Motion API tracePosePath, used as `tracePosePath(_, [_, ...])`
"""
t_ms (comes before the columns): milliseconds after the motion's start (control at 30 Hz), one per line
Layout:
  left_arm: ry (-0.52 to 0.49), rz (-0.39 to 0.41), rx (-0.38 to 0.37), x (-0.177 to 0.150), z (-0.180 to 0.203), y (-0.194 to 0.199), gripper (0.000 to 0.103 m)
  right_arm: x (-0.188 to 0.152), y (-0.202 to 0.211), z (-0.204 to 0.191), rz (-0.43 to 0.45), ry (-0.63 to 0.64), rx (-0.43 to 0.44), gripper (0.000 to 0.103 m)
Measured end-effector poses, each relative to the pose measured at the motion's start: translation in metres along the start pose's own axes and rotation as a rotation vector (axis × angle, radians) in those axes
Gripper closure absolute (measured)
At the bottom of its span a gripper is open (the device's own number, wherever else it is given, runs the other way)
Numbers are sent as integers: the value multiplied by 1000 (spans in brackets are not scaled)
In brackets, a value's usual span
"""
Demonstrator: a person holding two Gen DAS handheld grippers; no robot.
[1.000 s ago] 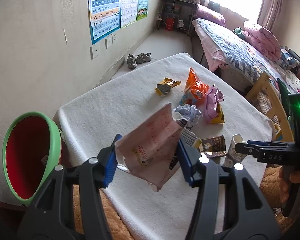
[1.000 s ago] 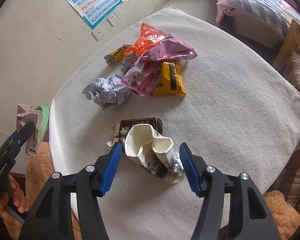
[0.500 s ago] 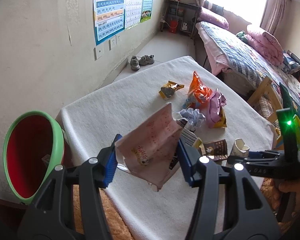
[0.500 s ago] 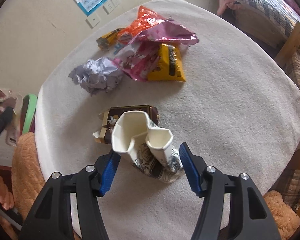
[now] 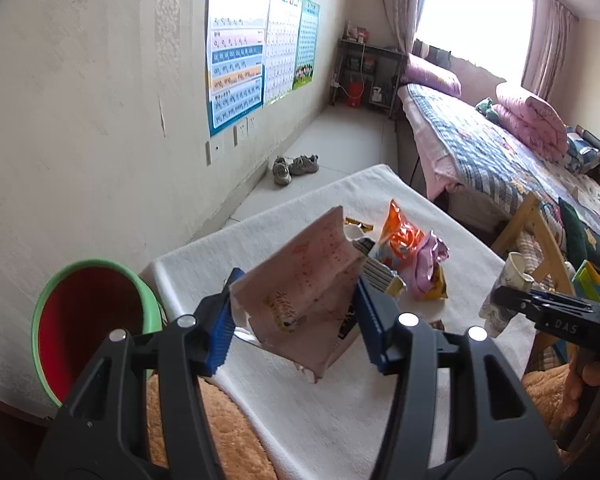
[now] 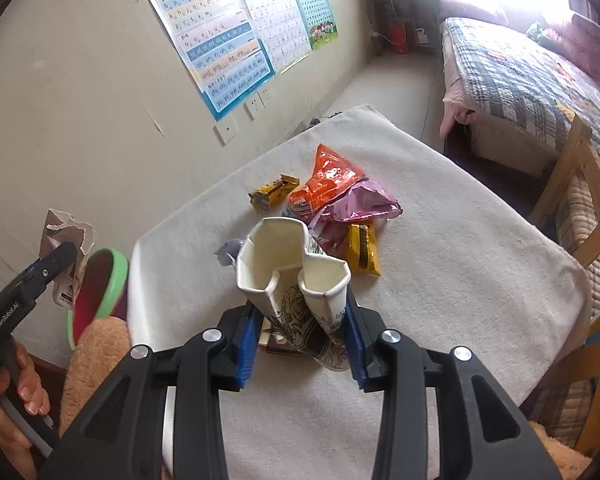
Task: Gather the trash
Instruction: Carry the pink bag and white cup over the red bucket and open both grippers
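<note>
The left gripper [image 5: 296, 320] was clamped on a torn pink paper bag [image 5: 300, 300], its blue pads pressing the bag from both sides and the bag held up clear of the white cloth-covered table [image 5: 340, 420]. To the left of that bag, down beside the near-left corner of the table, stood the red bin with the green rim [image 5: 88, 320], its mouth tilted toward the camera. Over on the right, the right gripper [image 6: 300, 332] was pinching a crumpled paper cup [image 6: 292, 272], pads squeezed against its patterned lower body, the cream-coloured mouth folded in on itself and pointing up and away. The cup hung above the table, not resting on it. Under and just behind it lay a dark brown wrapper [image 6: 276, 346], mostly hidden by the cup. Farther across the cloth sat the remaining litter in a loose cluster: an orange snack bag [image 6: 324, 188] lying against a pink foil bag [image 6: 360, 206], a yellow packet [image 6: 362, 246] touching the pink one on its near side, a small yellow wrapper [image 6: 270, 194] just to the left, and a crumpled bluish paper ball [image 6: 228, 252] peeking out behind the cup. In the right-wrist view the person's left hand [image 6: 8, 404] gripped the other tool's handle at the far left.
</note>
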State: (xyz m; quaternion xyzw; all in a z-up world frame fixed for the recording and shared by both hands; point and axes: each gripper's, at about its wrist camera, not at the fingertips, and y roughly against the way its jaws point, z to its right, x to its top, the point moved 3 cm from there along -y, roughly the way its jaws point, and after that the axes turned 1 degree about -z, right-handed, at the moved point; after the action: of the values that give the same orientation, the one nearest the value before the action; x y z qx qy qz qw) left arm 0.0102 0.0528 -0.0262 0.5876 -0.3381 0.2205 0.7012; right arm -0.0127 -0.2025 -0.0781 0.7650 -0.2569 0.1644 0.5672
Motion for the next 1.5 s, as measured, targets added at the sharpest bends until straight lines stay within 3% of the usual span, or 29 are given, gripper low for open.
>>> tracePosePath(333, [38,28,11,5,-17,10,52,12,39,-47,156,107,-51,67])
tracePosePath(467, [46,45,43,7,-27,12,52,13,39,-67,174,120,-19,67])
tracePosePath(700, [80,56,87,5,-55,15,52,18,19,-97,144,115,52,67])
tracePosePath(1500, [258,23,276,-27,-191,23,52,9,-59,-239,4,355,199,66])
